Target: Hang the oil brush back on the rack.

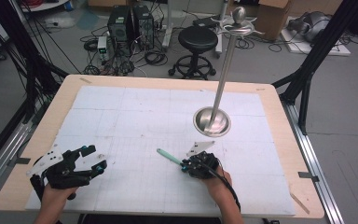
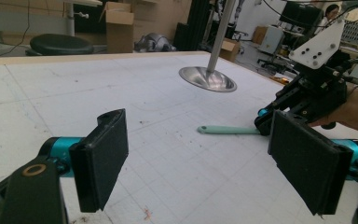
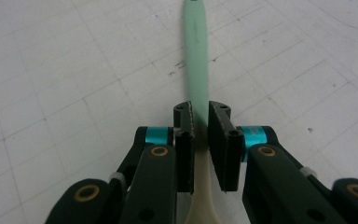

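Green handle [image 3: 196,51] lies between right gripper's [image 3: 200,122] fingers

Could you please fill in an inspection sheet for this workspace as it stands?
Surface: white gridded mat on a wooden table, some marks.
Job's things: green-handled tool lying flat on the mat.
Clutter: steel stand upright, apart from the tool.
Grippers: right gripper closed around the tool's handle; left gripper open, nothing between its jaws.
Cables: black cable along the right forearm.
Surroundings: stool, boxes, floor wiring.
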### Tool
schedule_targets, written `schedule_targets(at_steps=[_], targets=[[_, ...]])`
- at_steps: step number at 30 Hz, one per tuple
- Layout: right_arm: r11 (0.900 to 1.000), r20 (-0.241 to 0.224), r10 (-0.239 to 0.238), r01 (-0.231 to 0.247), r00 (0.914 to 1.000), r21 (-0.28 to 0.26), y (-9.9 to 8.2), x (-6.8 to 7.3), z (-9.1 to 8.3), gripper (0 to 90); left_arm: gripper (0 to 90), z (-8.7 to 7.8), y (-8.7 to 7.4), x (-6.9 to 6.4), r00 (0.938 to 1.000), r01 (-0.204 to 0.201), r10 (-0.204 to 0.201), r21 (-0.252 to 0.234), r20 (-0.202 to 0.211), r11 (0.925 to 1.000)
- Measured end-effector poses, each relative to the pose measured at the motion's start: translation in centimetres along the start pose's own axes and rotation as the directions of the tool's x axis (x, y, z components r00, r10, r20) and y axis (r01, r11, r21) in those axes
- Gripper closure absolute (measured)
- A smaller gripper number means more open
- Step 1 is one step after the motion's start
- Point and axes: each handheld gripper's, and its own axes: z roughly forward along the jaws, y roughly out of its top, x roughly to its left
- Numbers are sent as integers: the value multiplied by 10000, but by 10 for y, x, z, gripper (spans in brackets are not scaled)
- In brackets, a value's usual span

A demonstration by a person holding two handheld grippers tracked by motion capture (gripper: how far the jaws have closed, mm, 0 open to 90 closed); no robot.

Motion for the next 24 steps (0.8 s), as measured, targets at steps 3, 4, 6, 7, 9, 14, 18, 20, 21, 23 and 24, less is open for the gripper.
schedule_targets(at_steps=[3, 4, 6, 7, 9, 14, 18, 20, 21, 23, 24], targets=[[9997, -121, 226, -225, 9997, 63, 1, -2, 0, 824, 208, 0, 0, 0, 10000, 6, -6, 18, -4, 10000], [9997, -116, 230, -229, 9997, 67, 1, -2, 0, 825, 209, 0, 0, 0, 10000, 2, -2, 24, -13, 10000], [9994, -132, 332, -331, 9994, 77, 1, -2, 0, 828, 210, 0, 0, 0, 10000, 6, -6, 14, 11, 10000], [9993, -194, 371, -370, 9991, 46, 1, -3, 0, 829, 211, 0, 0, 0, 10000, 1, -1, 12, 32, 10000], [9988, -288, 485, -483, 9984, 60, 1, -4, 0, 830, 211, -1, 0, 0, 10000, 6, -6, -1, 42, 10000], [9978, -446, 655, -652, 9969, 77, 0, -4, -1, 832, 212, 0, 0, 0, 10000, 19, -19, 31, 49, 10000], [9975, -599, 695, -700, 9958, -63, 1, -3, -3, 833, 213, 0, 1, 0, 10000, -9, 9, 38, 71, 10000], [9968, -706, 743, -761, 9947, -236, 1, -2, -4, 833, 214, 0, 0, 0, 10000, 11, -12, 39, 75, 10000], [9967, -745, 725, -749, 9946, -300, 1, -2, -5, 833, 213, 0, 0, 0, 10000, 12, -12, 38, 81, 10000], [9955, -857, 791, -832, 9932, -451, 0, -2, -8, 833, 213, -1, 1, 0, 10000, -14, 13, 48, 98, 10000], [9946, -952, 831, -886, 9920, -543, 0, -1, -10, 833, 213, 0, 1, 0, 10000, -5, 4, 64, 84, 10000]])
